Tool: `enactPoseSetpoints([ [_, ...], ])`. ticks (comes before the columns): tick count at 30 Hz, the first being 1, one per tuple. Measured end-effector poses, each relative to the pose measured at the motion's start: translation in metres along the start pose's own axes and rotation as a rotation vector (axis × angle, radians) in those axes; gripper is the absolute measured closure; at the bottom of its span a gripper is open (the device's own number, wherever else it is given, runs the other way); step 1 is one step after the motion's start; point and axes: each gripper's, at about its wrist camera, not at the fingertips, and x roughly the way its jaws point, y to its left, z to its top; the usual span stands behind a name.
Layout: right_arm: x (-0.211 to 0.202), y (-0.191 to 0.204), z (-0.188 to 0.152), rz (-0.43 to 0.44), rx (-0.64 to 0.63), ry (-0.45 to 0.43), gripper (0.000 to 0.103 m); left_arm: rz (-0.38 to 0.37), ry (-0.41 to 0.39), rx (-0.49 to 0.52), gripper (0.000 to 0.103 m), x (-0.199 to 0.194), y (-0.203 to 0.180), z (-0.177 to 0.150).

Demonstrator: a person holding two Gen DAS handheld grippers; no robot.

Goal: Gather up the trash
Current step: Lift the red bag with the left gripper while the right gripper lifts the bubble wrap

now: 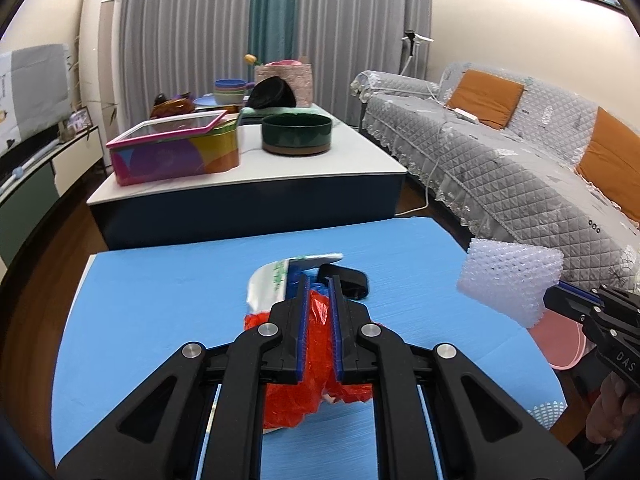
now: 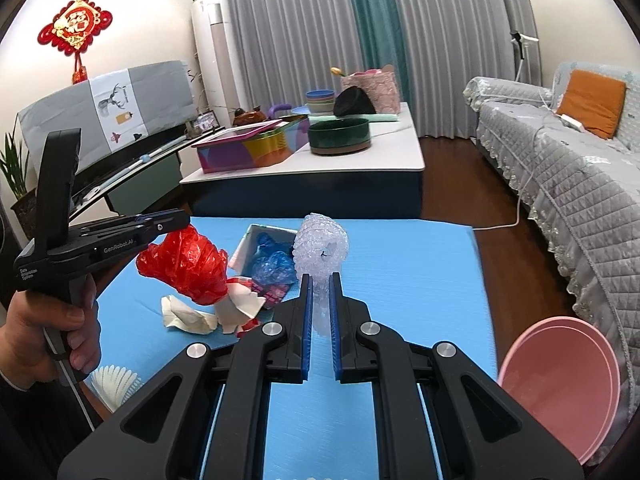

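Left hand-held gripper, marked "GenRobot.AI", was clamped on a red plastic bag above the blue surface. Right hand-held gripper pinched a bubble wrap piece. Remaining trash sat mid-surface; pink bin past the right edge.

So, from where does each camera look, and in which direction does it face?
Left wrist: sits on the left tool, looks along it over the blue mat to the sofa; shows its fingers shut on a red bag, plus the right tool.
Right wrist: sits on the right tool, shut on bubble wrap, faces the low table; shows the left tool and a hand.
Shared: mat, low table, red bag, bubble wrap, pink basin.
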Motion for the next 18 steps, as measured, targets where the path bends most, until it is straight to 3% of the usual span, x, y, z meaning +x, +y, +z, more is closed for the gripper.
enactPoseSetpoints([
  [18,-0.024,-0.047,-0.005,-0.107,0.066,-0.021,0.095,-0.095,-0.037,0.079,0.094,0.006,-0.063,0.012],
])
